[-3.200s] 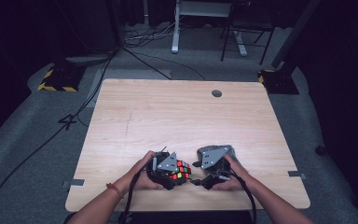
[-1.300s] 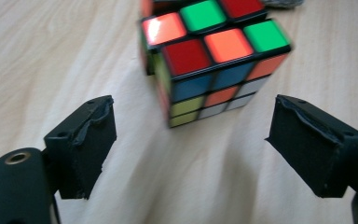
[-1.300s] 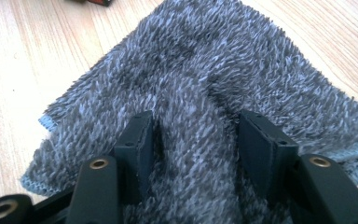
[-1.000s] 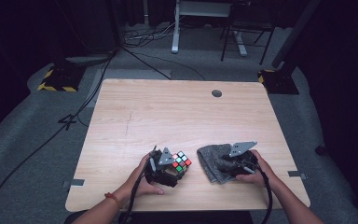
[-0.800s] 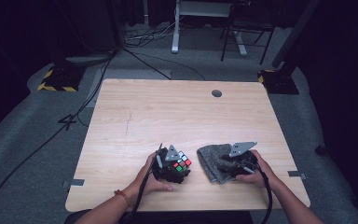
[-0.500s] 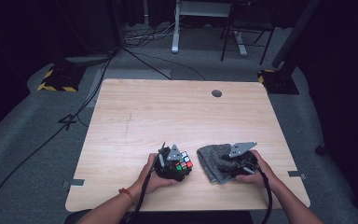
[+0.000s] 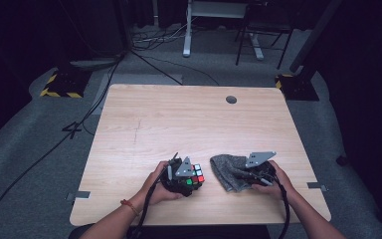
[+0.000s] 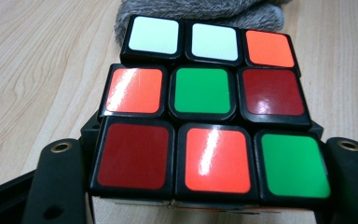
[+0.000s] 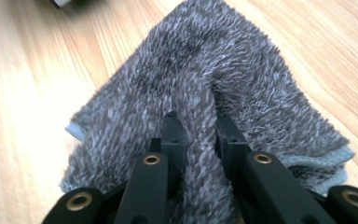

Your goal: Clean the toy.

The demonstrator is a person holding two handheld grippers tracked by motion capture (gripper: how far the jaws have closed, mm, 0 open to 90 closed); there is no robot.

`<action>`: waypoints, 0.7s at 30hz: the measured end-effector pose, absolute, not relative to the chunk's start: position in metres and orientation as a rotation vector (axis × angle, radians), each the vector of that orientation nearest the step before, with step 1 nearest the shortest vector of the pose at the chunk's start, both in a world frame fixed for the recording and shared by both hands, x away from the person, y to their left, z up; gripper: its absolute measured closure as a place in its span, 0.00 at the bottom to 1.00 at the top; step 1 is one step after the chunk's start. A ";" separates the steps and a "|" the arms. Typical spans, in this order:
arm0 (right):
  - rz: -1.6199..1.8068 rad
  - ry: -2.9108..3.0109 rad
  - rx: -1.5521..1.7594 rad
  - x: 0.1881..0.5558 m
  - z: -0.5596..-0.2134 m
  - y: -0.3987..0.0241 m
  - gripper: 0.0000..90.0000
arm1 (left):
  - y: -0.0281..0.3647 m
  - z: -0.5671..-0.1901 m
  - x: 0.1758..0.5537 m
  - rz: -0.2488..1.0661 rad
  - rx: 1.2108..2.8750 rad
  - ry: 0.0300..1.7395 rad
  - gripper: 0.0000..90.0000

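A scrambled Rubik's cube (image 7: 196, 178) rests on the table near its front edge. My left gripper (image 7: 185, 180) holds it from the left. In the left gripper view the cube (image 8: 203, 91) fills the space between the two black fingers (image 8: 58, 182), whose jaws have just been closing and now press its sides. To the right lies a crumpled grey fluffy cloth (image 7: 228, 172). My right gripper (image 7: 247, 174) reaches into it from the right. Its jaws have just been closing too, and in the right gripper view (image 9: 196, 125) they pinch a raised fold of the cloth (image 9: 205, 60).
The wooden table (image 7: 179, 119) has a round cable hole (image 7: 231, 99) at its far edge. The cloth's near edge (image 8: 200, 9) lies right behind the cube. Cables and a desk frame (image 7: 186, 30) stand on the grey floor beyond.
My left hand has slid in a little to the right around the cube, and the jaws have come against its sides. The right hand and the cloth have stayed in place.
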State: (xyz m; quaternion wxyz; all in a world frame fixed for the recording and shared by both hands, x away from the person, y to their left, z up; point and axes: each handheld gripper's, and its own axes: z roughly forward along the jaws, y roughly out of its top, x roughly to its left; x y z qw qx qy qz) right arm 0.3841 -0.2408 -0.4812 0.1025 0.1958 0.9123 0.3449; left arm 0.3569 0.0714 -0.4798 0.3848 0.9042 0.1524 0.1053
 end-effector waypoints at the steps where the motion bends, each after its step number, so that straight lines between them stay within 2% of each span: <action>1: 1.033 2.696 0.582 0.384 -0.480 -0.241 0.86 | 0.072 -0.479 0.358 0.268 2.299 0.387 0.36; 14: 1.325 2.605 0.456 0.371 -0.427 -0.215 0.87 | 0.052 -0.472 0.360 0.260 2.403 0.287 0.36; 21: 1.291 2.659 0.324 0.364 -0.422 -0.181 0.87 | 0.036 -0.464 0.360 0.263 2.398 0.242 0.36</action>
